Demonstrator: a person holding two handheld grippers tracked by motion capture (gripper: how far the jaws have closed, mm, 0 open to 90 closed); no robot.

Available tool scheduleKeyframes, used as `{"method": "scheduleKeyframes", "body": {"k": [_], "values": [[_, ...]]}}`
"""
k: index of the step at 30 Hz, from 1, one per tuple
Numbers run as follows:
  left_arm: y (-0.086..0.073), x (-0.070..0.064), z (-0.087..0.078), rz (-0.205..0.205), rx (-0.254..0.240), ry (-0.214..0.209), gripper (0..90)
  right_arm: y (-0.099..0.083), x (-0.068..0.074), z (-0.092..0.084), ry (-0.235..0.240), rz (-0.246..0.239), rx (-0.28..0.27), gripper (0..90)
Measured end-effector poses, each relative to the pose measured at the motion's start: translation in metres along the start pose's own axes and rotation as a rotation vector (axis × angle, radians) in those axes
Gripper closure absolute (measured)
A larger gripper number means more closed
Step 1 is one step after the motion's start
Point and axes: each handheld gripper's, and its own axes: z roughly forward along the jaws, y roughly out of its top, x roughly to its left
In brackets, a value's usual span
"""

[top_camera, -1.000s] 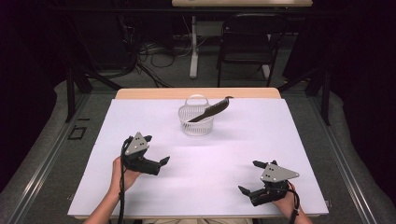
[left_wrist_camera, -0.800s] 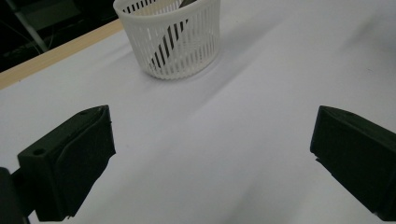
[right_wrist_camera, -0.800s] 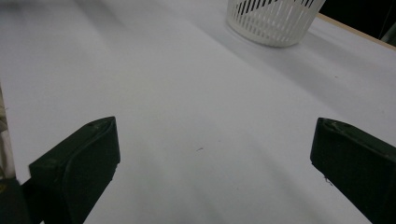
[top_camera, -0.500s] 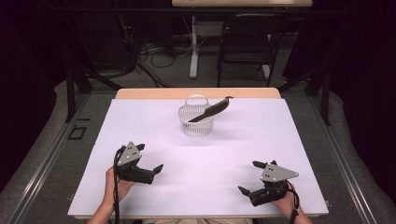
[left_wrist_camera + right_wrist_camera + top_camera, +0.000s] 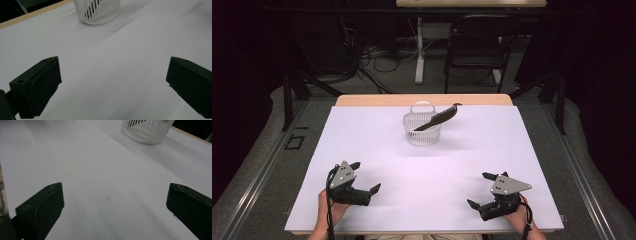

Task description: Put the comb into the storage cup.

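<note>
A white slatted basket (image 5: 422, 128) stands at the far middle of the white table (image 5: 362, 135). A black comb (image 5: 438, 118) leans in it, its end poking out over the right rim. My left gripper (image 5: 365, 177) rests open near the front left, held by a hand, nothing between its jaws. My right gripper (image 5: 480, 190) sits open near the front right, also empty. The basket (image 5: 98, 10) appears at the top of the left gripper view, dark comb stripes behind its slats. The basket (image 5: 147, 129) stands at the top right of the right gripper view.
The table's wooden far edge (image 5: 422, 99) borders the white surface. Behind it stand a black chair (image 5: 478, 47), a white table leg (image 5: 419, 50) and cables on the grey floor. Metal rails (image 5: 257, 170) run along both sides of the table.
My left gripper has drawn back toward the front edge and slightly left. The right gripper has stayed where it was. Basket and comb have not moved.
</note>
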Motion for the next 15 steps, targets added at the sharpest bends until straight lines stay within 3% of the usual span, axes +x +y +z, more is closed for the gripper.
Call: {"method": "scheduleKeyframes", "body": {"k": [15], "values": [[-0.015, -0.01, -0.009, -0.006, 0.024, 0.003, 0.0, -0.001, -0.001, 0.001, -0.002, 0.004, 0.008, 1.1]]}}
